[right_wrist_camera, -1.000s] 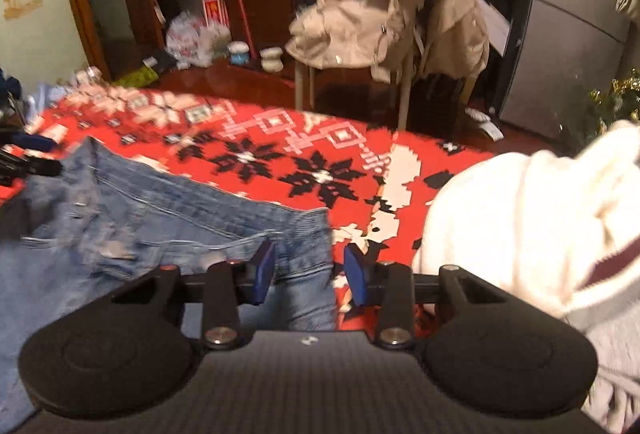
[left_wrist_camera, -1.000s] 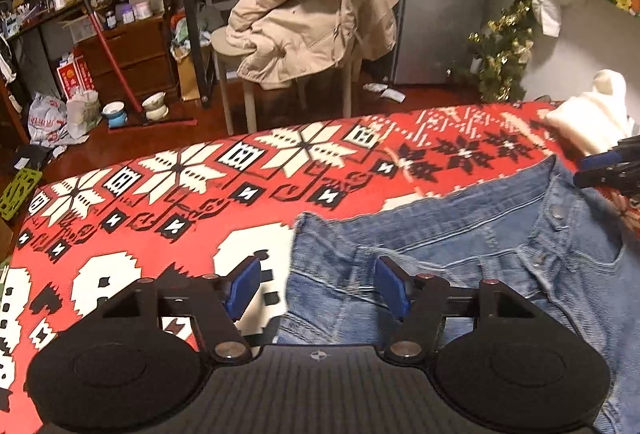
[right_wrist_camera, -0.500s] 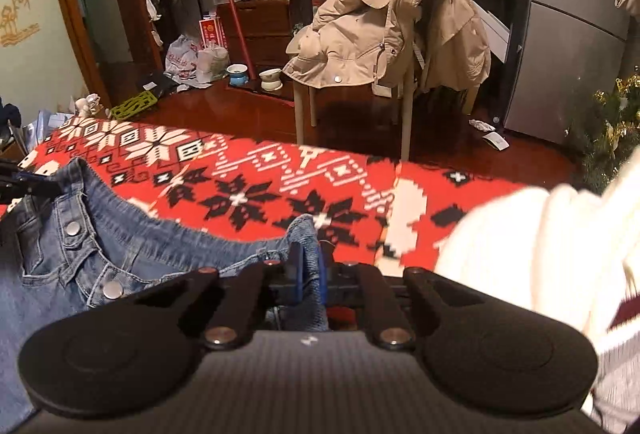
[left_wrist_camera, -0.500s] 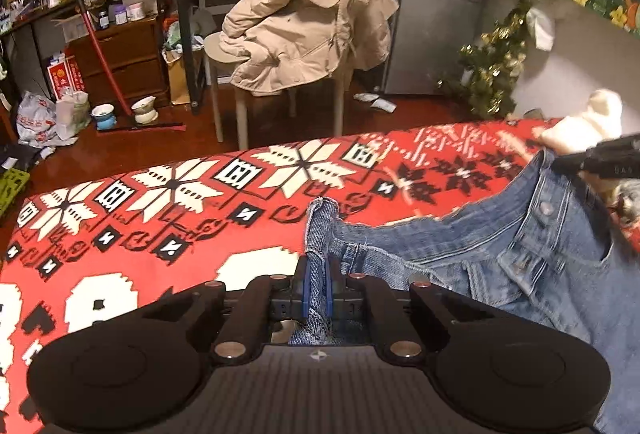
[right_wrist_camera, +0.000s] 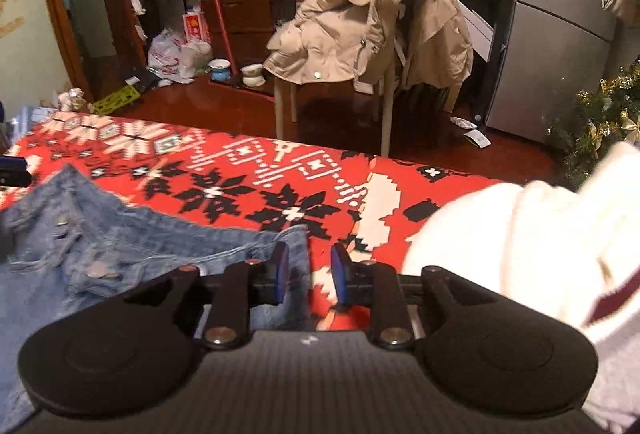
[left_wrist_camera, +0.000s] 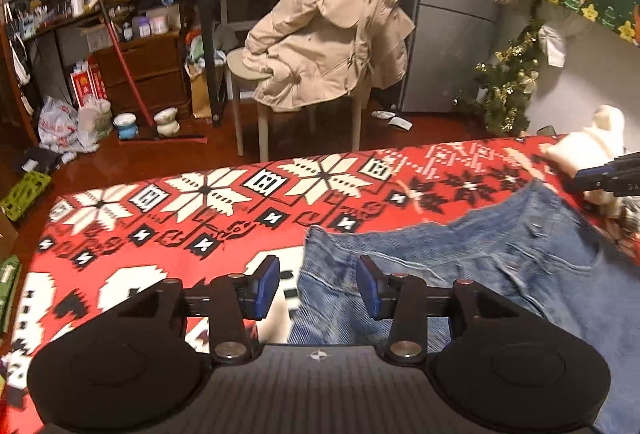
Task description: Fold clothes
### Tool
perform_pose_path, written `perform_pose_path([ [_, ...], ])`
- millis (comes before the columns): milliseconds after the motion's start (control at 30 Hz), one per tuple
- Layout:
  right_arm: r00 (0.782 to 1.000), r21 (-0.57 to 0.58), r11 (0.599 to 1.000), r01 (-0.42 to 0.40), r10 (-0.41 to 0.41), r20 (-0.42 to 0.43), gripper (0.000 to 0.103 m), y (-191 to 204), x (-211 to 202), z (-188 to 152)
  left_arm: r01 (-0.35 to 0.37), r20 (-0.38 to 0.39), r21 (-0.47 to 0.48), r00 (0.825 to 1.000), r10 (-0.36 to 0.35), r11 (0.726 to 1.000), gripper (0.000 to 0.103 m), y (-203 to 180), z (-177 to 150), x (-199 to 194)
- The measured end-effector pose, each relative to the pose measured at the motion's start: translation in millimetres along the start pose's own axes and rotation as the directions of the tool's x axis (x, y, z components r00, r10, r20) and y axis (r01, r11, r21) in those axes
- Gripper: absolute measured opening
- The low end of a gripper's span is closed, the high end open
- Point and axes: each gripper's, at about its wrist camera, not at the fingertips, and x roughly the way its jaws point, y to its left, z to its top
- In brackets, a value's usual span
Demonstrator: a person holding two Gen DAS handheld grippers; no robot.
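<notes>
A pair of blue jeans point(left_wrist_camera: 500, 274) is spread flat on a red blanket point(left_wrist_camera: 160, 234) patterned with white and black snowflake shapes. The waistband is laid toward the far side, and its button fly point(right_wrist_camera: 64, 226) is seen near the left edge of the right wrist view. One waistband corner point(left_wrist_camera: 316, 234) lies just ahead of the left gripper point(left_wrist_camera: 318, 284); the opposite corner point(right_wrist_camera: 298, 234) lies ahead of the right gripper point(right_wrist_camera: 308, 274).

The left gripper's jaws have just been opening and are parted to a moderate width. Denim lies below the gap, nearer the right-hand blue pad point(left_wrist_camera: 368, 290), but it is not pinched by the pads. The right gripper's jaws have likewise just been opening and are parted more narrowly. The edge of the denim is seen beside the left-hand pad point(right_wrist_camera: 280, 274), with red blanket showing through the gap, and nothing is clamped.

A white knitted garment point(right_wrist_camera: 520, 254) with a dark maroon stripe is piled on the blanket just to the right of the right gripper. Beyond the blanket's far edge, a beige coat point(left_wrist_camera: 328, 34) is draped over a chair point(left_wrist_camera: 248, 106) on a dark wooden floor. A grey refrigerator point(left_wrist_camera: 452, 14) stands behind it, and a small decorated Christmas tree point(left_wrist_camera: 508, 82) is placed to its right.
</notes>
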Motion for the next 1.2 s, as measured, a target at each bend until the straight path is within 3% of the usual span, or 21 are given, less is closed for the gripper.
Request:
perform_pose_path([
  [200,0.999,0.041,0.998,-0.043,0.043,0.013,0.035,7,-78,-35,0.032,0.026,0.043,0.999,-0.033,0.999,0.042,-48,-32,-68],
  [367,0.997,0.100,0.992,-0.075,0.074,0.018,0.035,10,-150,-91,0.123,0.019,0.072,0.992,-0.125,0.990,0.042,-106,-74,-119],
  [600,1.000,0.068,0.997,0.023,-0.024,0.011,0.035,14,-216,-182,0.160,0.043,0.168,0.985,-0.170,0.973,0.042,-186,-135,-166],
  [767,0.997,0.060,0.996,0.071,-0.072,0.020,0.034,13,-229,-222,0.130,0.030,0.255,0.989,-0.143,0.958,0.042,-221,-166,-173],
  [933,0.994,0.085,0.990,0.110,-0.112,0.019,0.027,10,-215,-234,0.131,-0.005,0.180,0.991,-0.133,0.975,0.042,-219,-178,-167],
  [1033,0.993,0.128,0.985,0.114,-0.117,0.018,0.021,3,-204,-234,0.118,-0.018,0.181,0.993,-0.116,0.976,0.042,-223,-185,-162],
  [1200,0.993,0.171,0.979,0.113,-0.119,0.024,0.021,-3,-191,-230,0.098,-0.036,0.167,0.995,-0.093,0.981,0.037,-227,-192,-150],
])
